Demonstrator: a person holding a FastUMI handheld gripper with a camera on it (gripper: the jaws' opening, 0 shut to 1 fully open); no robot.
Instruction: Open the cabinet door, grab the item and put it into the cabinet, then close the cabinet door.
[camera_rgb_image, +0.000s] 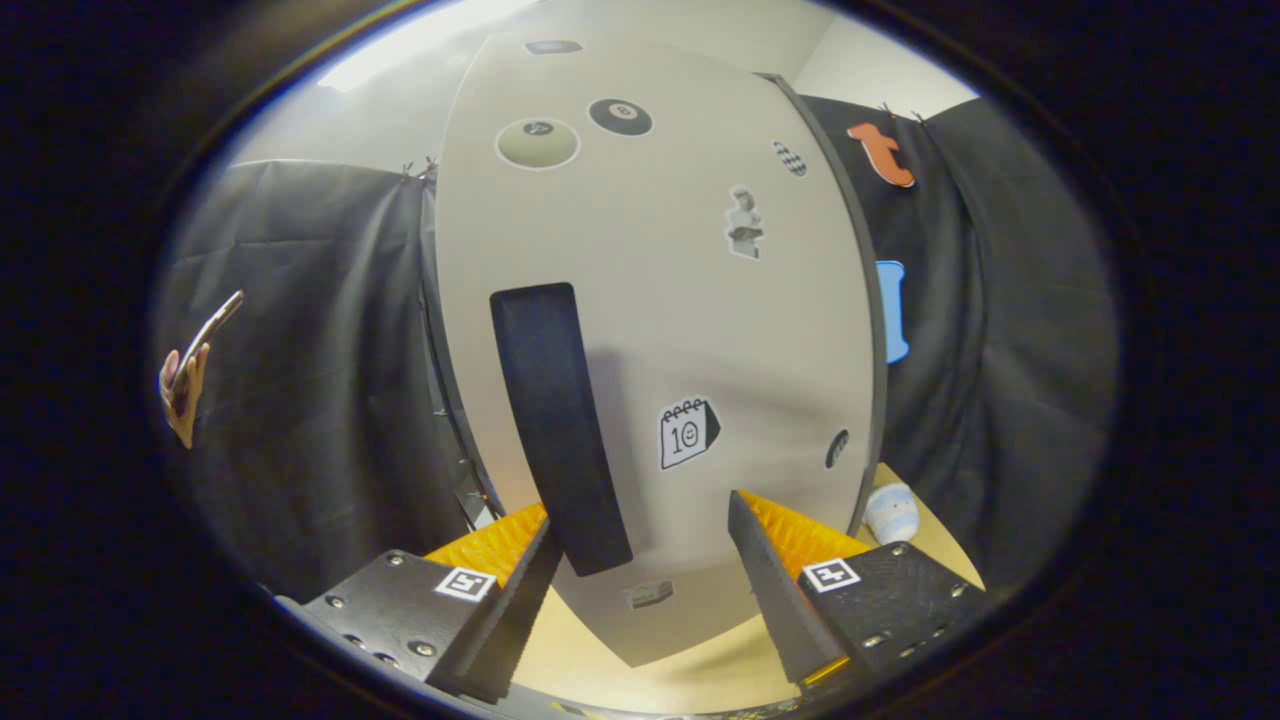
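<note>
Cabinet door (660, 300) stands shut and close in front of the gripper (640, 560), a pale grey panel that rises ahead of the two fingers. The fingers are spread apart with nothing between them but the lower part of the door. A long dark handle (555, 420) runs down the door; its lower end sits just beside the tip of the left finger (500, 600), and I cannot tell whether they touch. The right finger (775, 590) stands well apart from the handle.

Stickers dot the door: a calendar sticker (688, 432) between the handle and the right finger's side, a small dark oval one (837, 448) near the door's far edge, a little figure sticker (744, 224) higher up, and two round ball stickers (575, 132) near the top. A small grey tag (648, 594) sits low on the door, between the fingers.

Under the cabinet lies a light wooden table (700, 670). On it, just past the right edge of the cabinet, rests a small white rounded item (891, 512) with a bluish marking.

Black cloth (320, 400) hangs on both sides as the wall of the booth, and a pale room wall and ceiling (330, 110) show above it. Off to the left, against the cloth, a person's hand (183, 395) holds up a thin flat phone (210, 330).
</note>
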